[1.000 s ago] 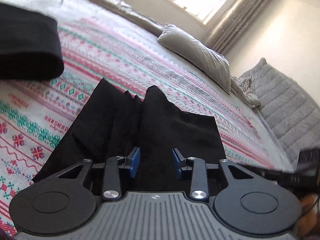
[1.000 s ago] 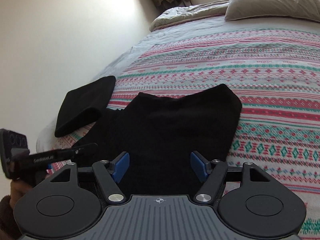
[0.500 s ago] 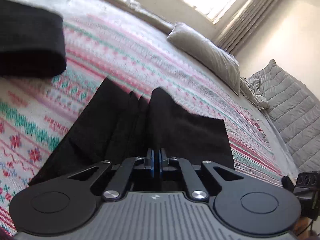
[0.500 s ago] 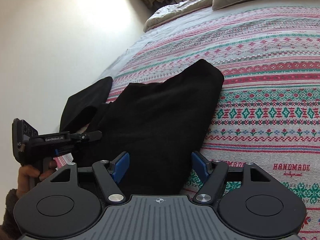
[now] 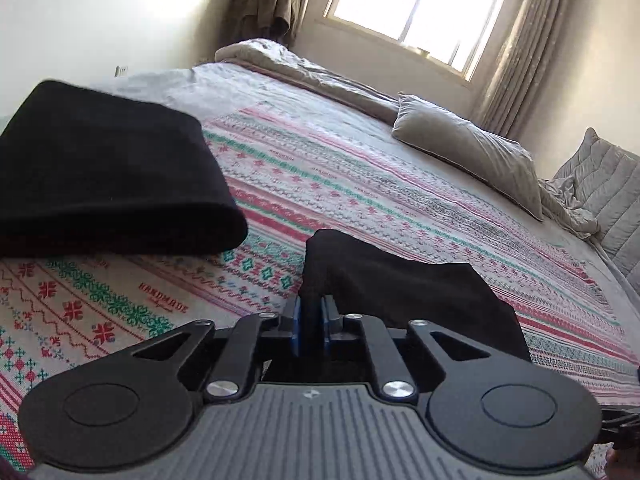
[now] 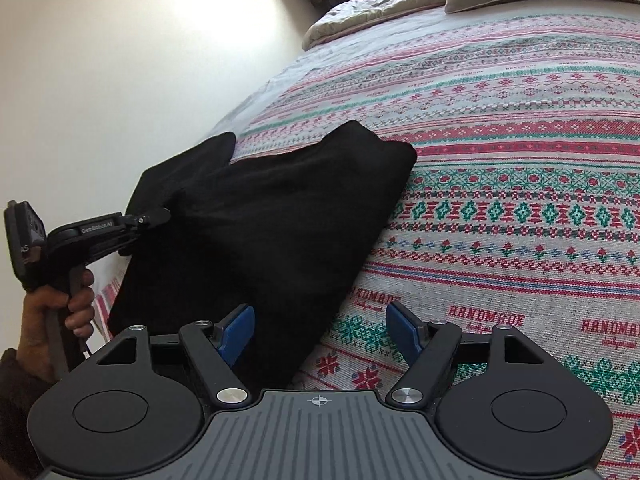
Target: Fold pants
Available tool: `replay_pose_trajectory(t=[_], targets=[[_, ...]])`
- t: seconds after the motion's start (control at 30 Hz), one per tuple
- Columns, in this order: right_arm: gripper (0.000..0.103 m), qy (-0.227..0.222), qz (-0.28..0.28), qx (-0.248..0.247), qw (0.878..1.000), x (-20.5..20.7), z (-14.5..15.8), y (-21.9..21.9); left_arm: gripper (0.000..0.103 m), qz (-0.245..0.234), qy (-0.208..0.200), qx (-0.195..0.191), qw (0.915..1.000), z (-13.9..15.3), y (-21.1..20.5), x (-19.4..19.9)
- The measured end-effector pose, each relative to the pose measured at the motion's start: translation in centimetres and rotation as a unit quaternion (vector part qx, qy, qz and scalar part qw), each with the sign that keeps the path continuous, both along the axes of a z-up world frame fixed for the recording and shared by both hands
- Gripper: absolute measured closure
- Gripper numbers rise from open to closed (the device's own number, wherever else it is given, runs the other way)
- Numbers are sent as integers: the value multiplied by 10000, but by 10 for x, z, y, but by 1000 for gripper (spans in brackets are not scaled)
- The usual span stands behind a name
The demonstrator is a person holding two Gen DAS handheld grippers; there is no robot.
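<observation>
the left gripper (image 5: pixel 311 325) is clenched on the pants (image 5: pixel 404 292): a raised fold of black cloth is pinched between its blue pads (image 5: pixel 296 330), and the rest of the garment spreads ahead of it and to its right over the bedspread (image 5: pixel 360 184). ahead and to its left lies a separate folded black cloth (image 5: pixel 108 176), apart from the pants. further ahead on the right is a pillow (image 5: pixel 472 152), and beyond it a window (image 5: pixel 416 4).

the right gripper (image 6: pixel 320 330) is released, its pads spread wide. its left pad (image 6: pixel 237 332) sits over the near edge of the pants (image 6: pixel 272 220), while its right pad is over bare bedspread (image 6: pixel 520 208); whether either touches the cloth i cannot tell. the pants lie ahead of it and to its left, bunched, with one corner reaching far ahead. from this view the left gripper (image 6: pixel 158 216) shows at far left, its tip at the pants' left edge, held by a hand (image 6: pixel 70 300).
</observation>
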State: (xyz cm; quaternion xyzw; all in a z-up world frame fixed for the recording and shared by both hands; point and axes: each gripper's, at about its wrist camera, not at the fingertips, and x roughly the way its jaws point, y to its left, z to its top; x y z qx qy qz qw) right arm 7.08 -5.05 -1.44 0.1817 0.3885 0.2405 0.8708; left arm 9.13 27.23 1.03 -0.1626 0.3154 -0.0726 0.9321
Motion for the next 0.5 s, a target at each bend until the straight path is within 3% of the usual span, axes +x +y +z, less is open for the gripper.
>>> replay_pose_trajectory(t=[0.03, 0.1, 0.13, 0.4, 0.5], targets=[[29, -5, 11, 27, 10000, 0, 0, 0, 64, -77, 41, -154, 9998, -2, 6, 2], [29, 30, -12, 168, 9999, 2, -1, 0, 27, -259, 81, -466, 9985, -5, 13, 5], [29, 65, -35, 266, 9996, 4, -3, -1, 23, -368, 117, -618, 9973, -6, 15, 9], [29, 198, -339, 999, 9942, 18, -16, -9, 23, -794, 906, -1580, 9801, -33, 31, 39], [29, 243, -407, 1185, 9918, 22, -19, -10, 24, -853, 940, -1945, 9727, -39, 36, 42]])
